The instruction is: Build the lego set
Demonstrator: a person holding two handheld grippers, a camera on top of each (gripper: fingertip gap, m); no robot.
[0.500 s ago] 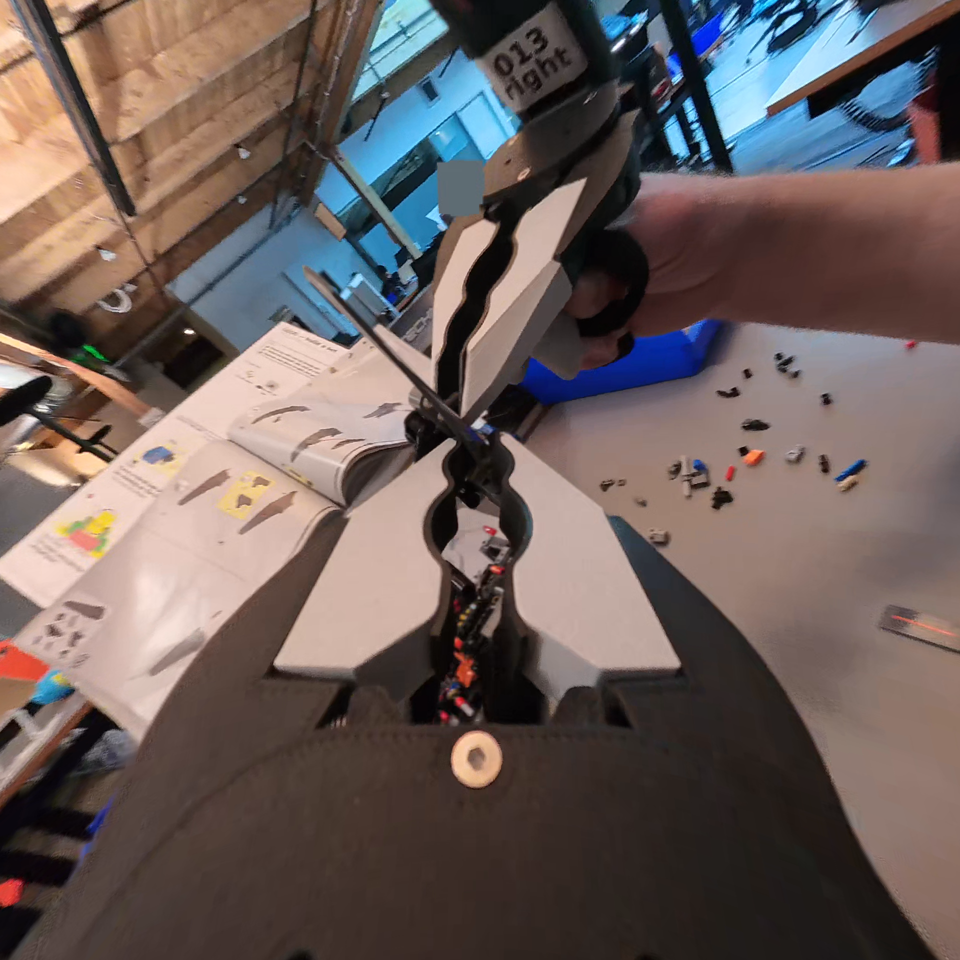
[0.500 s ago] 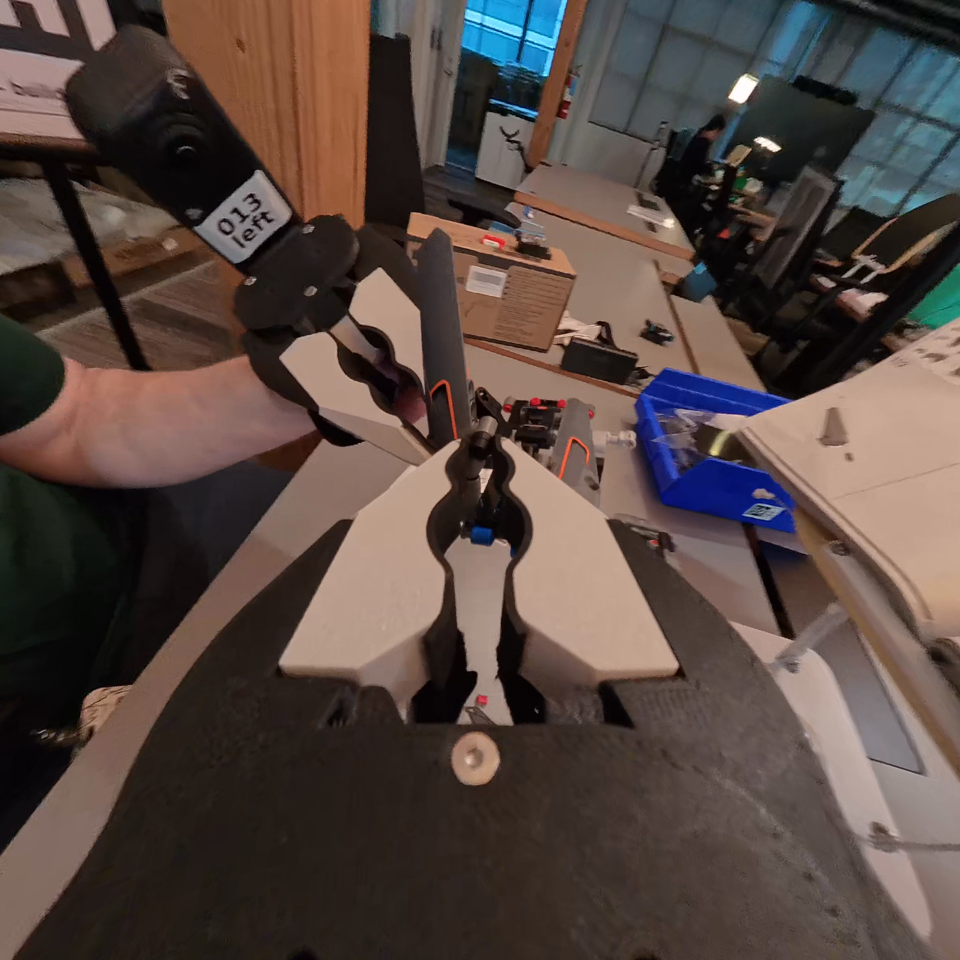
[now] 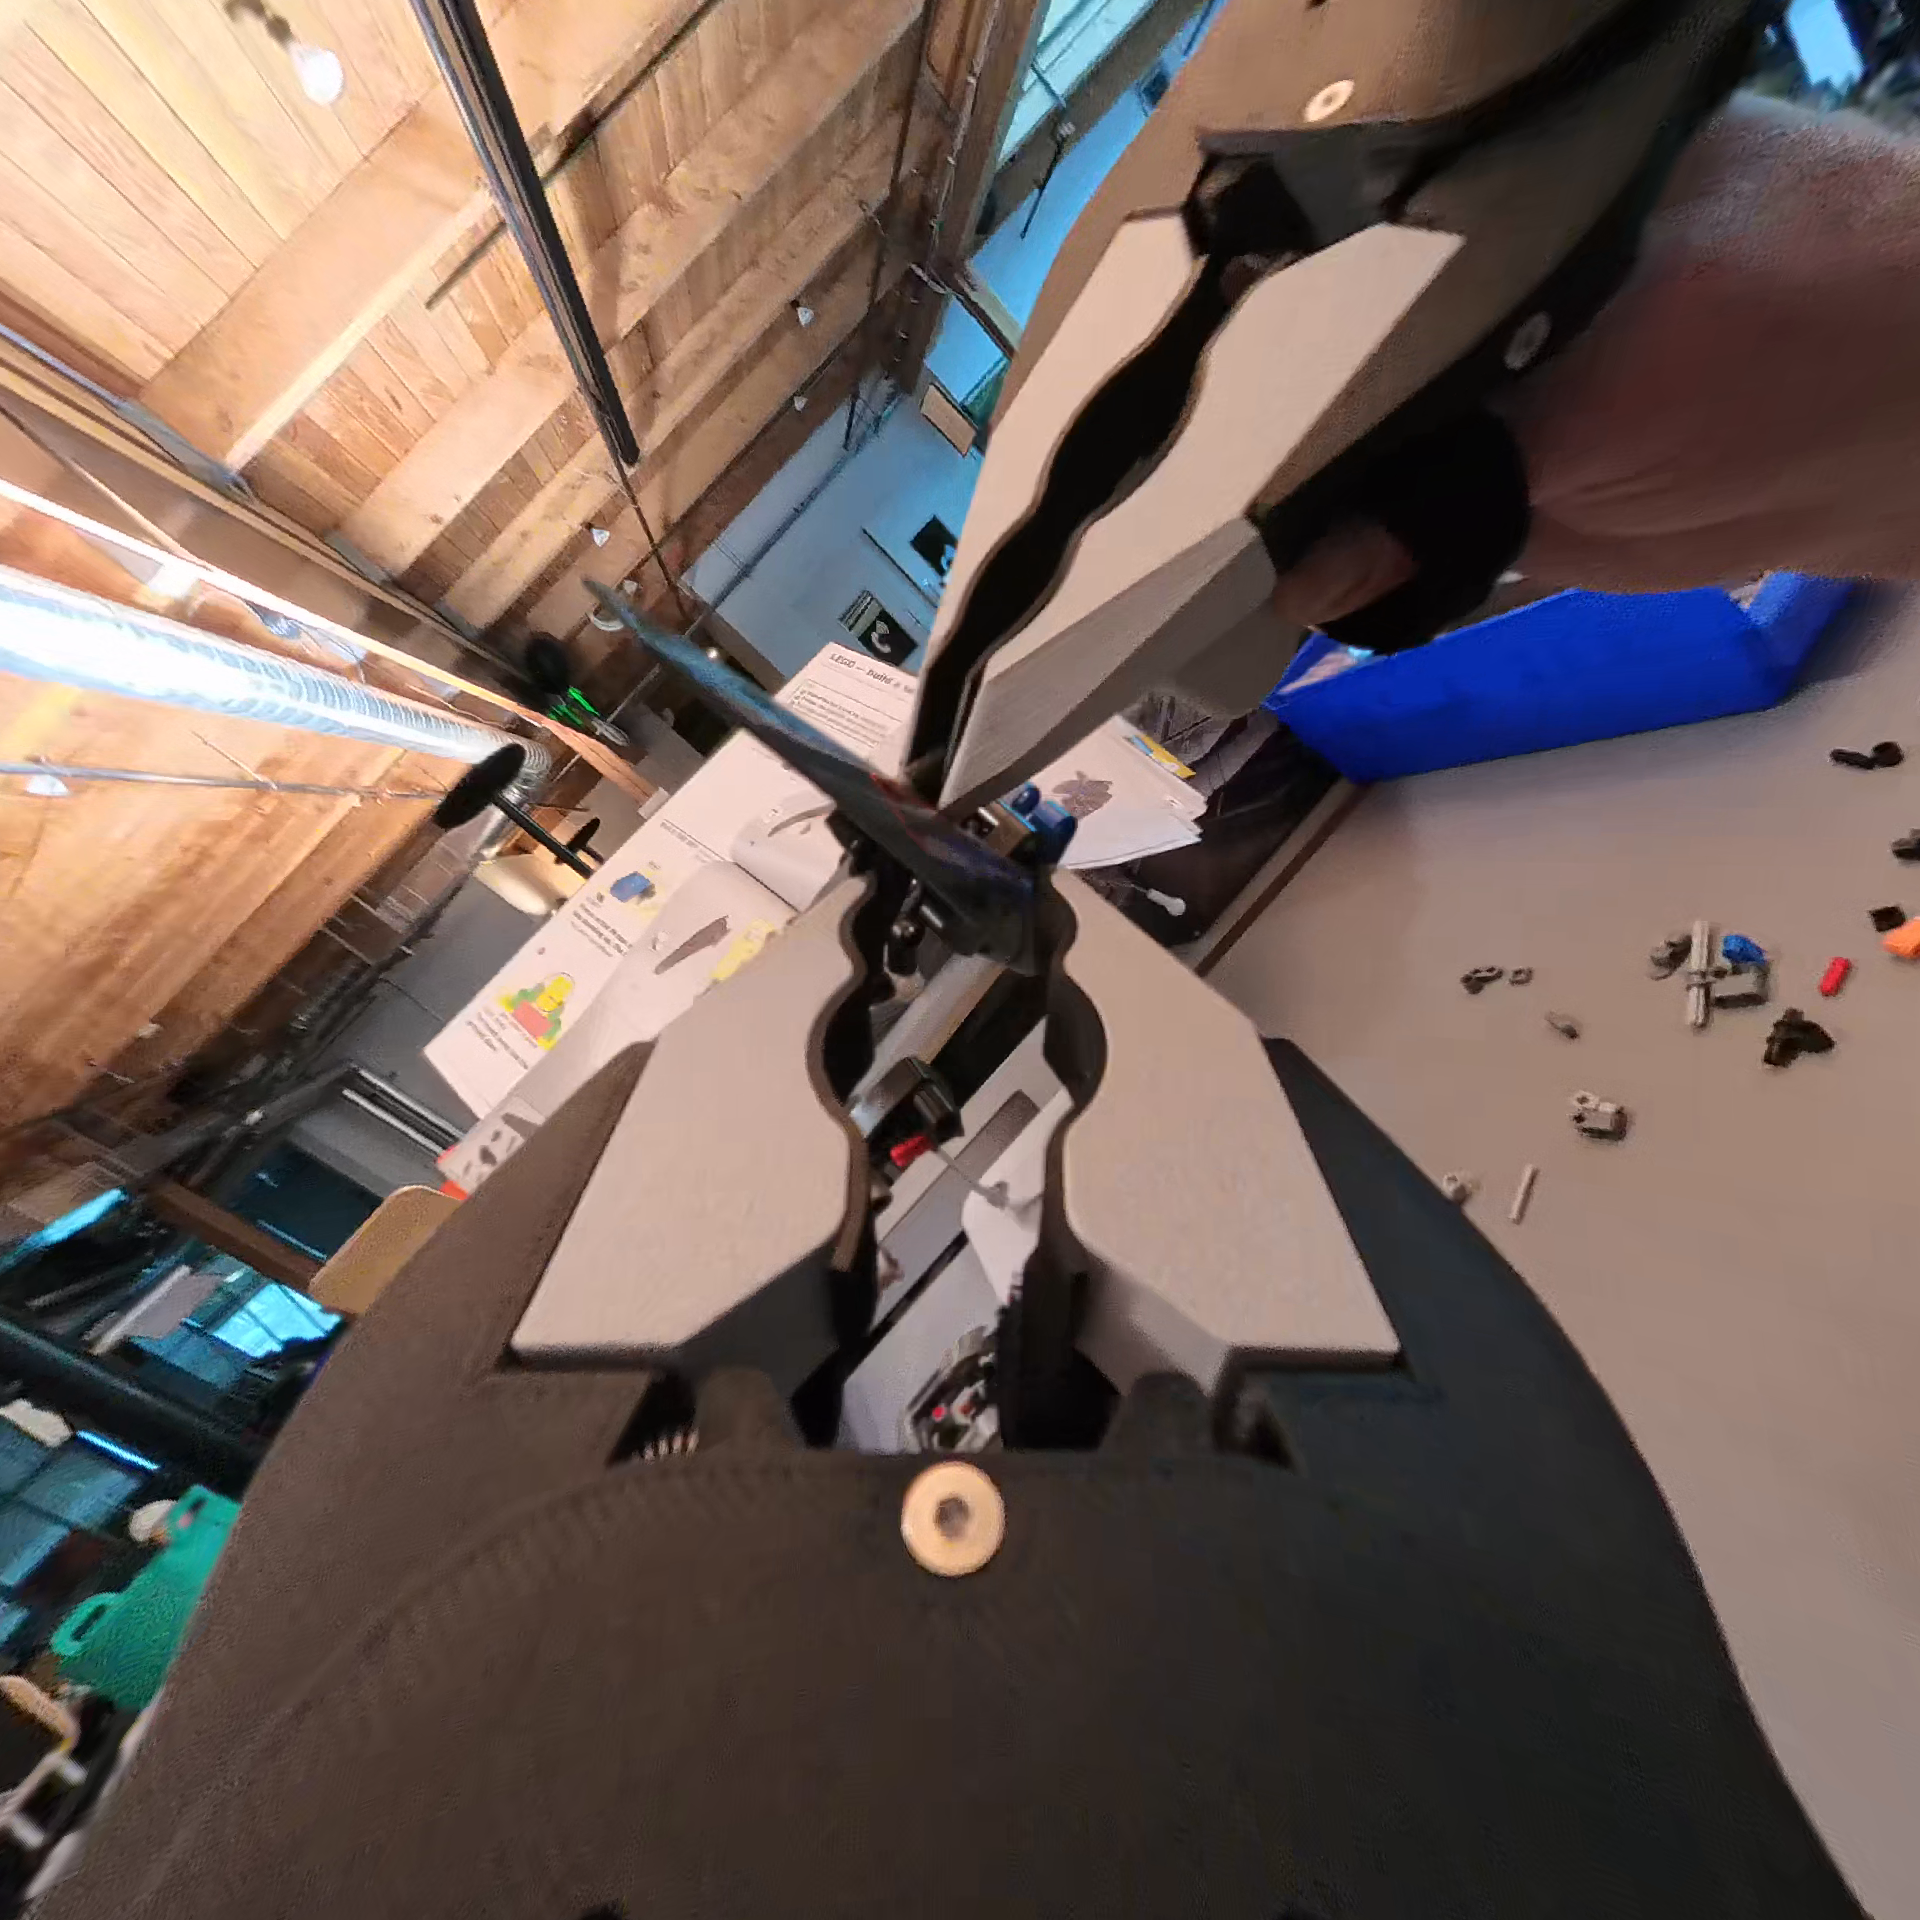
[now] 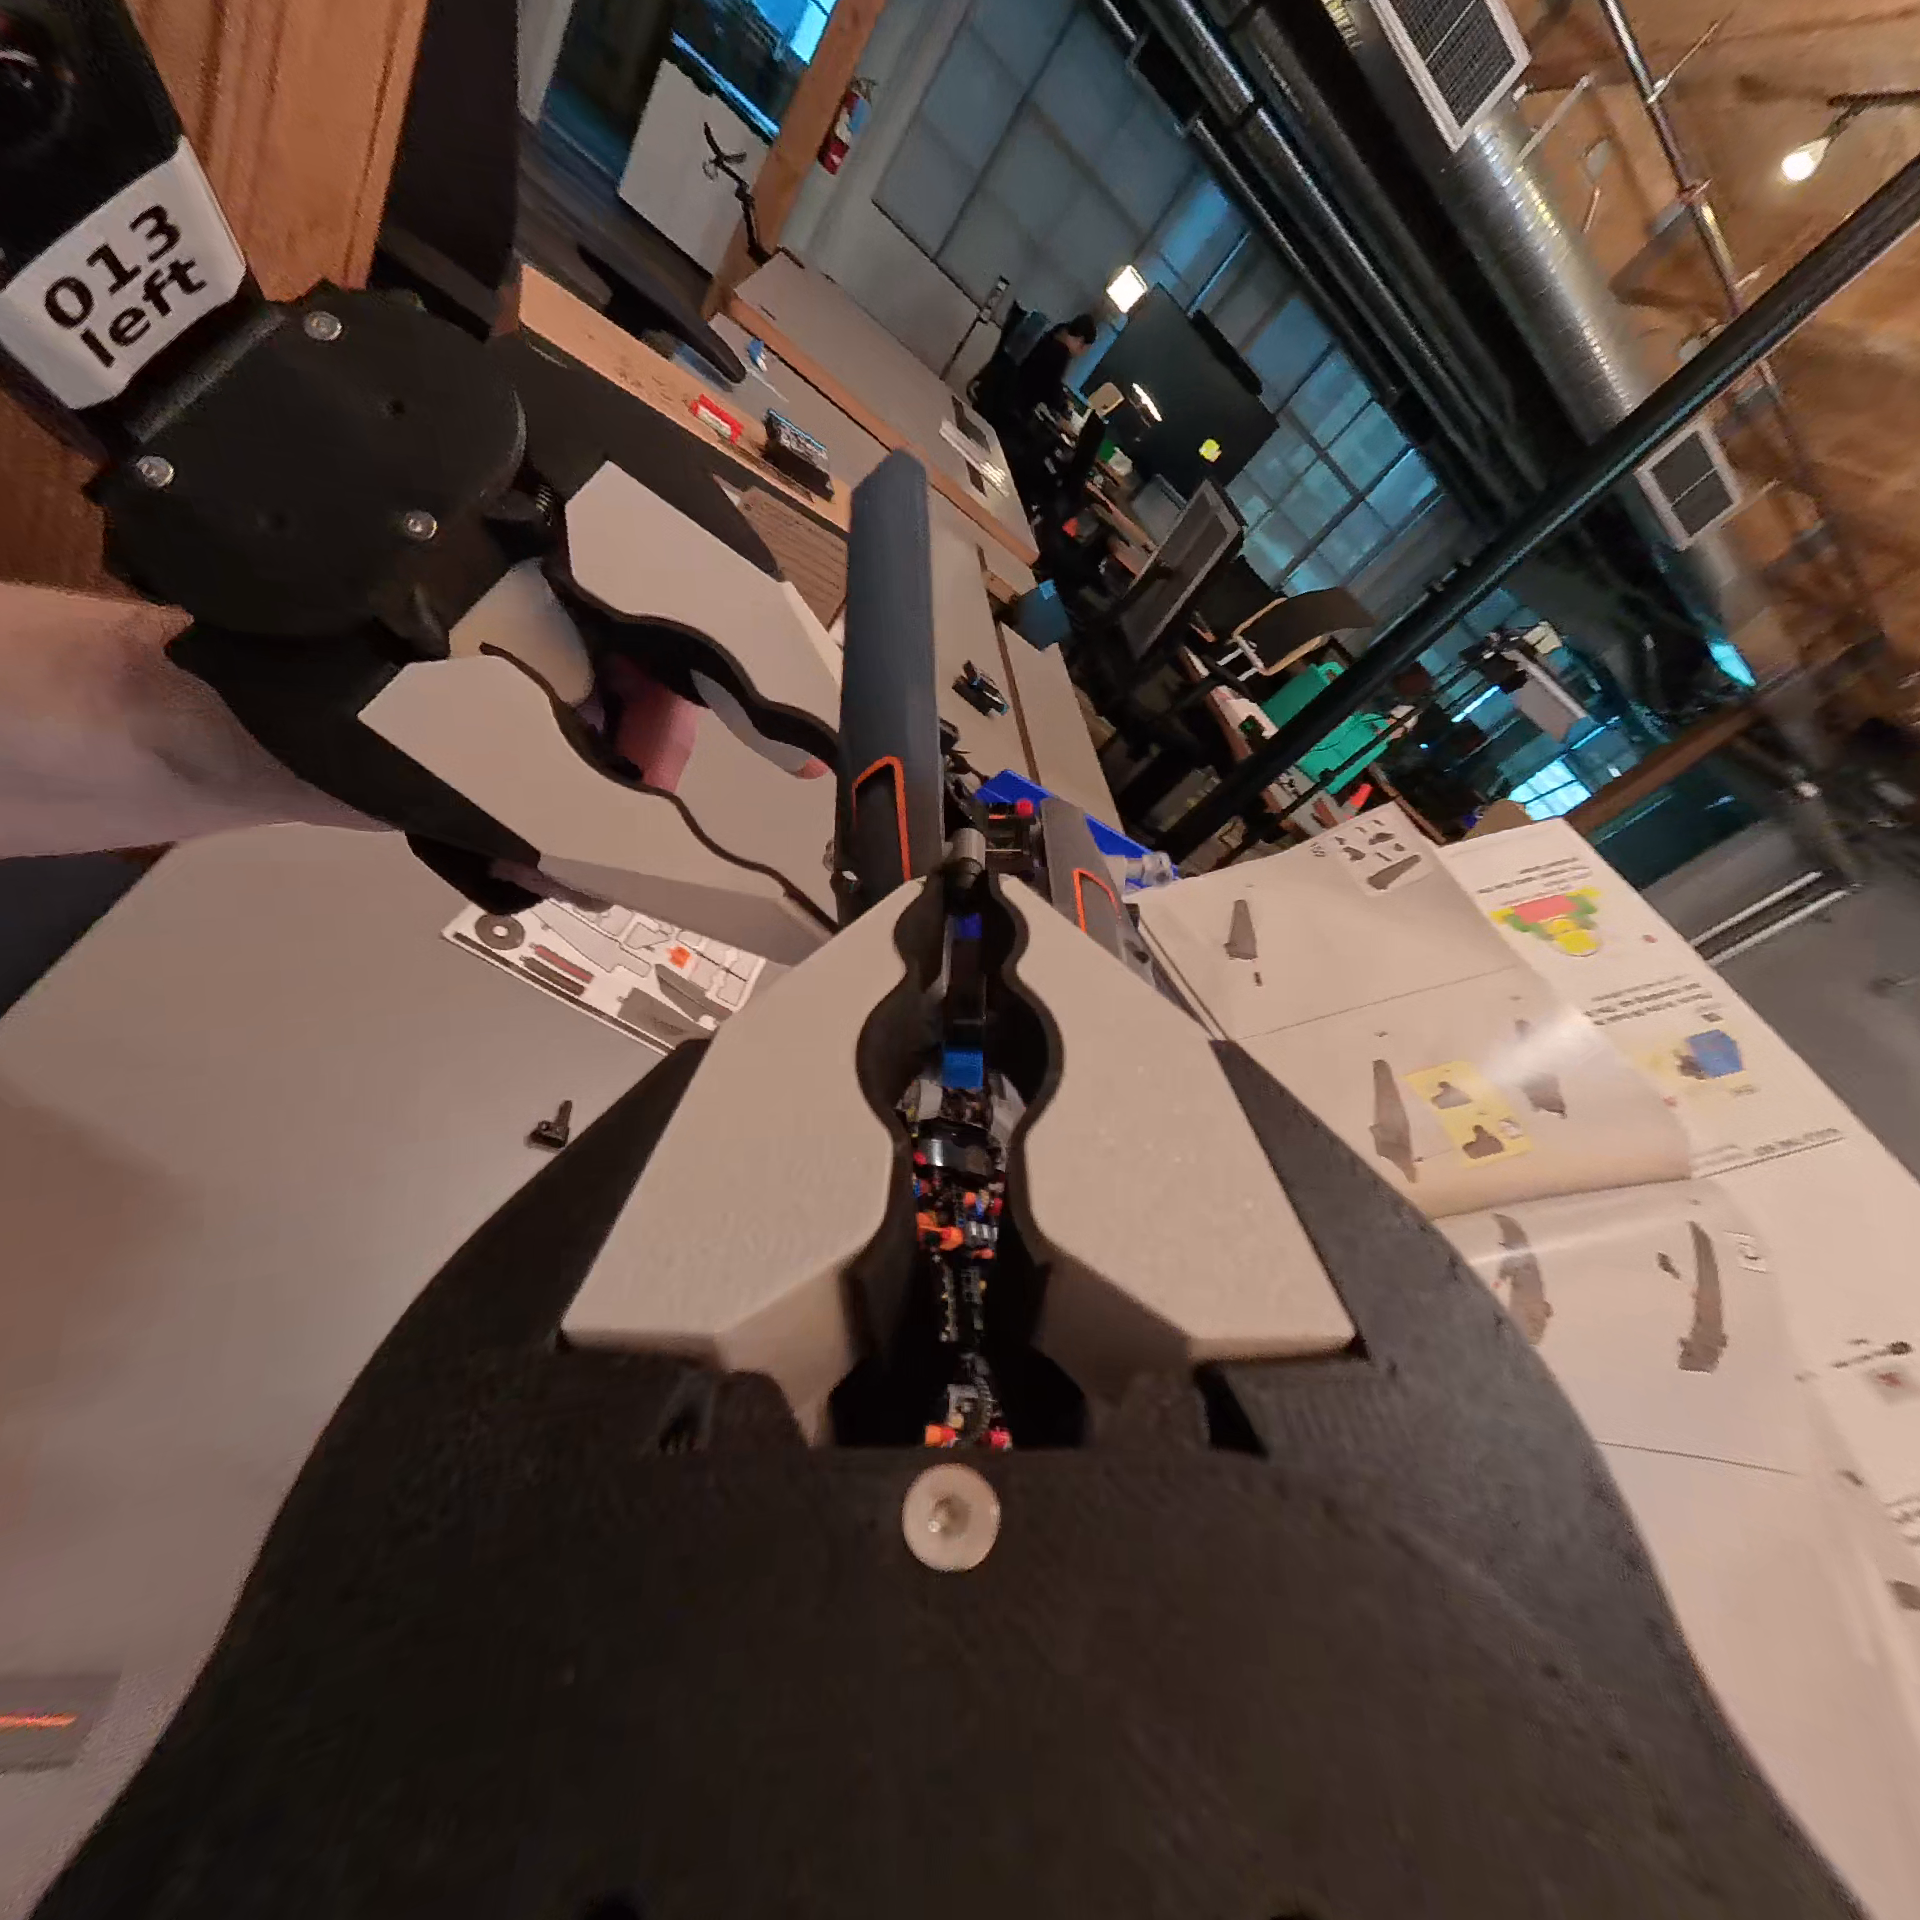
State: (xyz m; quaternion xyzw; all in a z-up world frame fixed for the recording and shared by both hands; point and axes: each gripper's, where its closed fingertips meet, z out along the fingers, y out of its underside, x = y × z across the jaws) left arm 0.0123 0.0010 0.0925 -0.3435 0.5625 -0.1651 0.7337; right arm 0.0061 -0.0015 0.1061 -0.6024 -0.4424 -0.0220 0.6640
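Both grippers clamp the lego model (image 4: 961, 1049) between them above the surface (image 4: 260, 1039): the left gripper (image 3: 951, 904) pinches its dark wing and the right gripper (image 4: 961, 894) its spine, likely bracing it for pressing parts together beside the instruction booklet (image 4: 1475, 1039).

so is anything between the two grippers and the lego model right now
Nothing visible. Both already grip the lego model: the right gripper has its jaws shut on the model's body, and the left gripper clamps the dark blade end, meeting it nose to nose above the table.

Timber-plank walls (image 3: 260, 312), silver ventilation duct (image 3: 260, 686), gridded windows (image 4: 1049, 177), and long grey worktables (image 4: 883, 343) beyond.
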